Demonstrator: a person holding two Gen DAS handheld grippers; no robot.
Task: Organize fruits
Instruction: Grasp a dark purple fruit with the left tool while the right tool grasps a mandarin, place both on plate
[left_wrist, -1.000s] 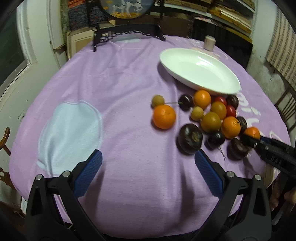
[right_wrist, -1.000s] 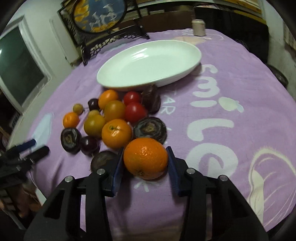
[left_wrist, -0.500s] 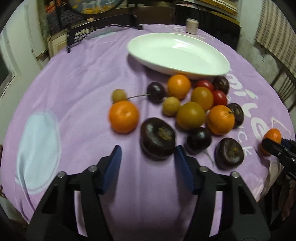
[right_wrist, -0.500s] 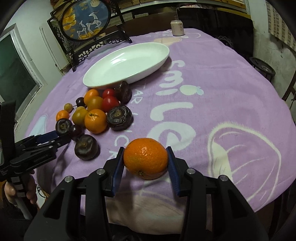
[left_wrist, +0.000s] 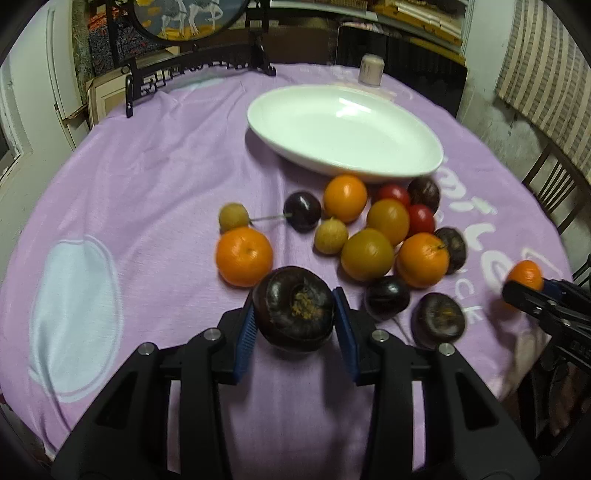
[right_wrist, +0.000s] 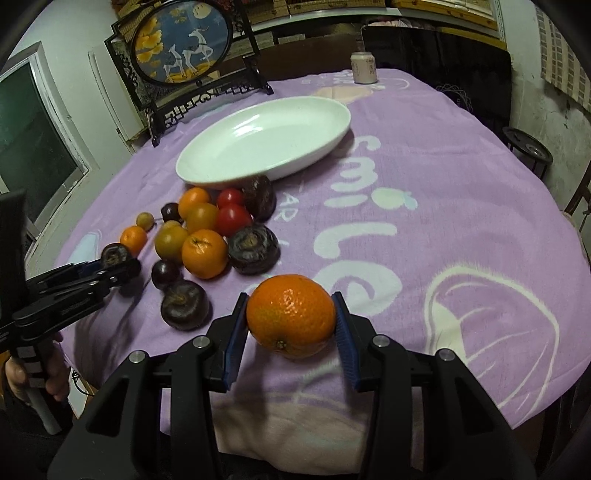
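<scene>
Fruits (left_wrist: 373, 236) lie in a loose cluster on the purple tablecloth (left_wrist: 155, 177), just in front of the white oval dish (left_wrist: 421, 162), which holds nothing. The left gripper (left_wrist: 295, 314) has just been closing, and its blue pads now press both sides of a dark purple fruit (left_wrist: 295, 306) at the near edge of the cluster, beside an orange (left_wrist: 243, 254). The right gripper (right_wrist: 291, 325) is clamped on a tangerine (right_wrist: 291, 314), held apart from the pile toward the near side of the table. A framed round picture (right_wrist: 184, 44) and a can (right_wrist: 364, 66) stand at the far edge. A hand (right_wrist: 33, 373) grips the left gripper's handle.
</scene>
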